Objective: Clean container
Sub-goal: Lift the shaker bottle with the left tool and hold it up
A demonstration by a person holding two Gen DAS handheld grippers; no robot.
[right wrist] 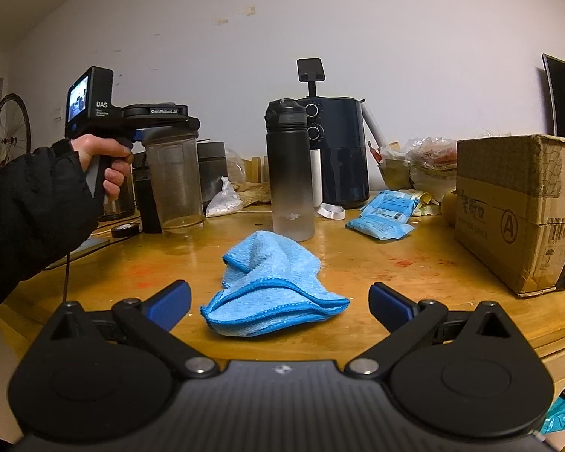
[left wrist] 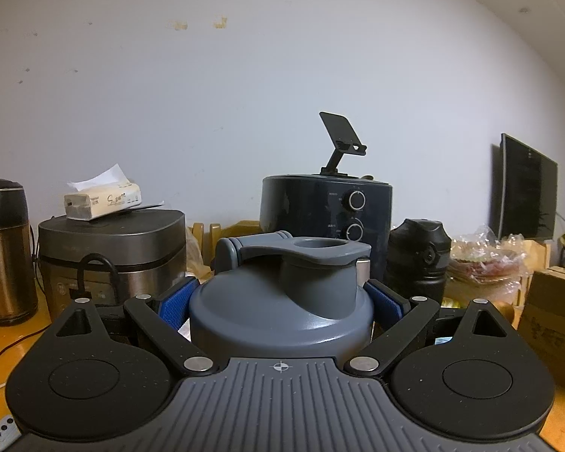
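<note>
A clear container [right wrist: 177, 184] with a grey flip-top lid [left wrist: 278, 301] stands at the left of the wooden table [right wrist: 395, 275]. My left gripper [left wrist: 280, 297] is shut on it just under the lid, blue pads [left wrist: 175, 305] pressed to both sides. In the right wrist view a hand holds that left gripper [right wrist: 169, 132] level at the container's top. A crumpled blue cloth [right wrist: 271, 286] lies on the table. My right gripper [right wrist: 280, 305] stands open just in front of the cloth, its fingers wide to either side, touching nothing.
A black-to-clear bottle [right wrist: 288, 173] stands behind the cloth, with a dark air fryer [right wrist: 339, 150] further back. At the right are a cardboard box [right wrist: 516, 207] and blue packets [right wrist: 384, 214]. A rice cooker [left wrist: 113, 256] and a kettle [left wrist: 3, 252] stand at the left.
</note>
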